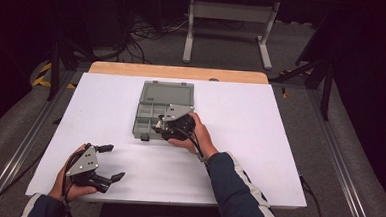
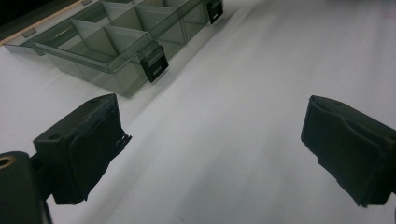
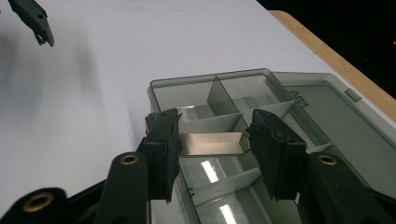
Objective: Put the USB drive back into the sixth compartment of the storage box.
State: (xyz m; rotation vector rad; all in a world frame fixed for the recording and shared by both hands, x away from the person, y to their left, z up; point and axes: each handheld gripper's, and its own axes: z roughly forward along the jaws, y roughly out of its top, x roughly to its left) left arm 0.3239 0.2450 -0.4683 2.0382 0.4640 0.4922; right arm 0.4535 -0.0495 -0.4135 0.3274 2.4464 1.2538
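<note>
A smoky grey plastic compartment box (image 1: 141,121) lies in the middle of the white table with its lid (image 1: 168,93) folded open behind it. My right gripper (image 1: 159,126) hovers over the box's front right compartments (image 3: 233,100). It is shut on a thin clear divider strip (image 3: 210,144), held by its two ends across the jaws. My left gripper (image 1: 114,161) rests near the table's front left corner, jaws wide open with nothing between them (image 2: 212,140). Ahead of it, to the left, stands the box (image 2: 116,46) with several empty compartments.
Two black latches (image 2: 154,63) hang on the box's front wall. The white sheet (image 1: 259,142) covers the table, with a wooden edge (image 1: 178,71) at the back. Beyond are a dark floor, cables and a white stand (image 1: 231,13).
</note>
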